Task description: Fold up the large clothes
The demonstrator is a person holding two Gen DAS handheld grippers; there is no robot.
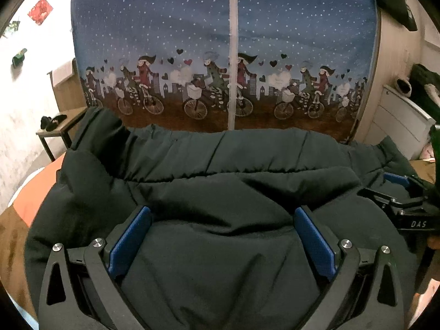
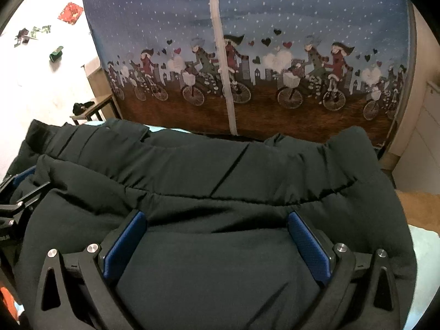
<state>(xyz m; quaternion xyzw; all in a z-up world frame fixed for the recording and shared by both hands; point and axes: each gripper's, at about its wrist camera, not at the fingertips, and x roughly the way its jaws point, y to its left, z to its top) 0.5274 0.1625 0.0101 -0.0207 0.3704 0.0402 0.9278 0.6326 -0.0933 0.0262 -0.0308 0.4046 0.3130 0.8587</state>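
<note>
Here the bulky black padded jacket point(image 1: 220, 192) lies heaped before the blue bicycle-print curtain point(image 1: 220, 41). I judge its puffy fill may spring open or slide. My left gripper point(image 1: 222, 236) and right gripper point(image 2: 217, 233) are spread wide, fingers point(image 1: 129, 242) pressing fabric, gripping nothing.

The padded jacket point(image 1: 220, 192) is a plain dark green-black, stitched in quilted bands. Behind the jacket, the curtain point(image 1: 192, 27) is deep blue sprinkled with white dots, with a lower border of cyclists in red and green, black and red hearts, white clouds, grey buildings and brown ground; a white strip point(image 1: 233, 41) runs down it. The left gripper point(image 1: 222, 236) and right gripper point(image 2: 217, 236) are black with blue pads point(image 1: 129, 242) and silver bolts.
</note>
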